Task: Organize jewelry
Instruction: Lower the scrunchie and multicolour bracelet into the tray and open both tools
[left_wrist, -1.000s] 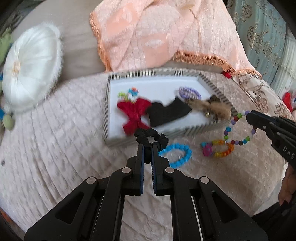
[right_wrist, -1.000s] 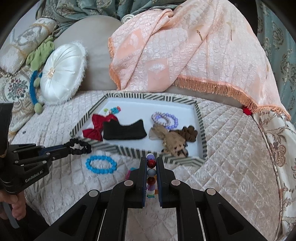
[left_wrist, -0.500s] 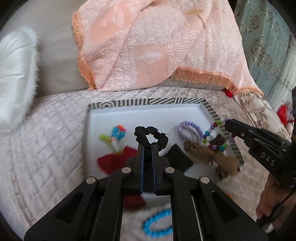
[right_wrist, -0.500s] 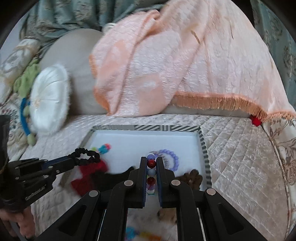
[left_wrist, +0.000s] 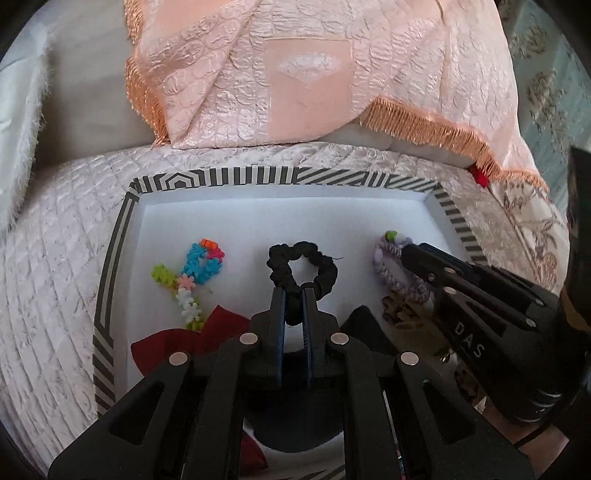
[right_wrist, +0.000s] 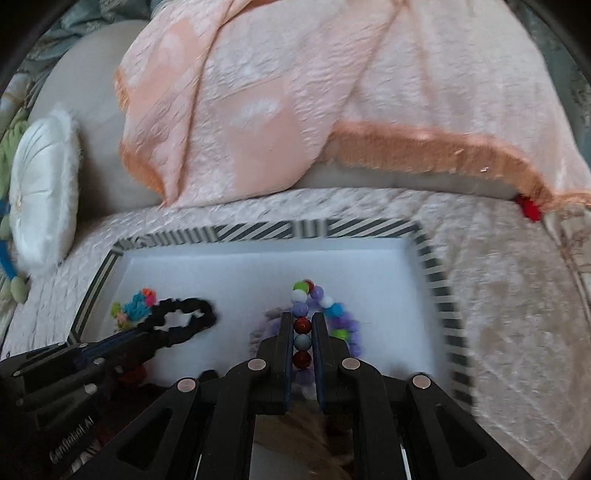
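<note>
My left gripper (left_wrist: 293, 291) is shut on a black scrunchie (left_wrist: 303, 267) and holds it over the white floor of the striped tray (left_wrist: 258, 177). It also shows in the right wrist view (right_wrist: 177, 319). My right gripper (right_wrist: 302, 317) is shut on a multicoloured bead bracelet (right_wrist: 301, 325) over the tray's right half, above a purple bracelet (left_wrist: 391, 273). In the tray lie a colourful star-bead bracelet (left_wrist: 192, 273), a red bow (left_wrist: 177, 347) and a black cloth piece (left_wrist: 365, 328).
The tray (right_wrist: 432, 266) sits on a quilted pink bedspread (left_wrist: 55, 236). A peach fringed blanket (left_wrist: 295, 74) is draped behind it. A white round cushion (right_wrist: 44, 188) lies at the left. A brown furry item (right_wrist: 295, 428) lies under my right gripper.
Both grippers have moved forward and down over the tray with their items. The scrunchie and the bead bracelet now hang just above the tray floor.
</note>
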